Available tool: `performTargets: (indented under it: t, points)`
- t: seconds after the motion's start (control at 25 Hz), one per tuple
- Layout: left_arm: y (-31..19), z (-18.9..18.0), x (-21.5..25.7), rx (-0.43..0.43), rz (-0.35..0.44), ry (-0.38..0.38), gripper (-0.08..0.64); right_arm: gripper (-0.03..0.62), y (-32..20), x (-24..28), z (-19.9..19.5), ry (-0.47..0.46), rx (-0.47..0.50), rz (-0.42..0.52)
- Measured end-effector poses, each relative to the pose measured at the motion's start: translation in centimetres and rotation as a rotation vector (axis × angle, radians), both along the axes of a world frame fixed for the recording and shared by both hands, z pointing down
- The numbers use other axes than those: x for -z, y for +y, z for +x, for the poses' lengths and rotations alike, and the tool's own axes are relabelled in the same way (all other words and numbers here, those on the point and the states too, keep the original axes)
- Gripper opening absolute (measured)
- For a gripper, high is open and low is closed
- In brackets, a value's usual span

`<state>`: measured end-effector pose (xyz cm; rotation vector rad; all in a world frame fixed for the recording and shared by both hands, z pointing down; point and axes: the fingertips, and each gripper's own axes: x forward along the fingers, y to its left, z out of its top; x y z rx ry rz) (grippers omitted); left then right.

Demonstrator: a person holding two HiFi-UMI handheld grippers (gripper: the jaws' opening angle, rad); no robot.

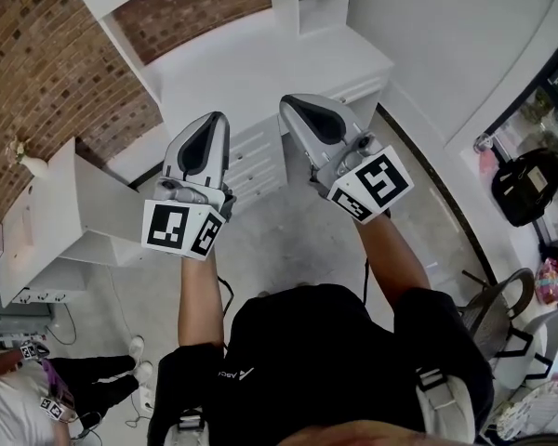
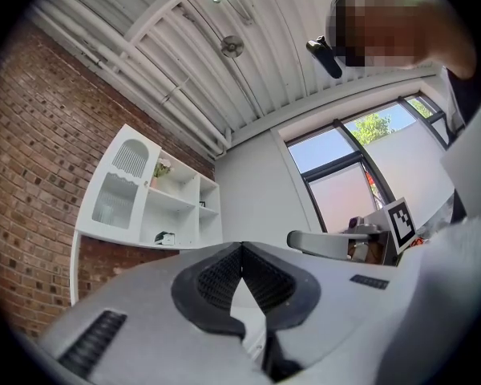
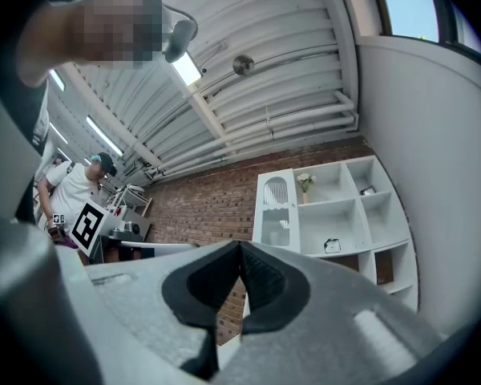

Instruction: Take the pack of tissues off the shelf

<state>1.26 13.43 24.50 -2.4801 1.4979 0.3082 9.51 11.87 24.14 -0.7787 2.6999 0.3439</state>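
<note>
The pack of tissues (image 3: pixel 332 245) is a small dark-and-white packet in a middle compartment of the white shelf unit (image 3: pixel 385 239) on the brick wall. In the left gripper view the pack of tissues (image 2: pixel 165 237) lies on a lower shelf of the shelf unit (image 2: pixel 184 207), far off. My left gripper (image 2: pixel 242 246) is shut with nothing between its pads. My right gripper (image 3: pixel 240 245) is shut too and empty. Seen from the head, the left gripper (image 1: pixel 219 119) and right gripper (image 1: pixel 288 102) are held side by side, pointing forward, well short of the shelves.
A vase of flowers (image 3: pixel 305 181) and a small dark object (image 3: pixel 369 190) sit in upper compartments. A white drawer unit (image 1: pixel 260 161) stands ahead and a white cabinet (image 1: pixel 46 221) at left. Chairs (image 1: pixel 502 323) and a black bag (image 1: pixel 528 184) are at right. A person (image 1: pixel 19 402) sits at lower left.
</note>
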Motion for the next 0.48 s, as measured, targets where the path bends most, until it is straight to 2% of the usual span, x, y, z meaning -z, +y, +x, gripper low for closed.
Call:
performTargets:
  t: [0.24, 0.48]
  points:
    - [-1.1, 1.3, 0.1, 0.015, -0.003, -0.002, -0.002, 0.003, -1.4, 0.5, 0.9, 0.0, 0.025, 0.005]
    - [-4.6, 0.0, -0.1, 0.01, -0.003, 0.005, -0.002, 0.003, -4.8, 0.3, -0.7, 0.009, 0.025, 0.003]
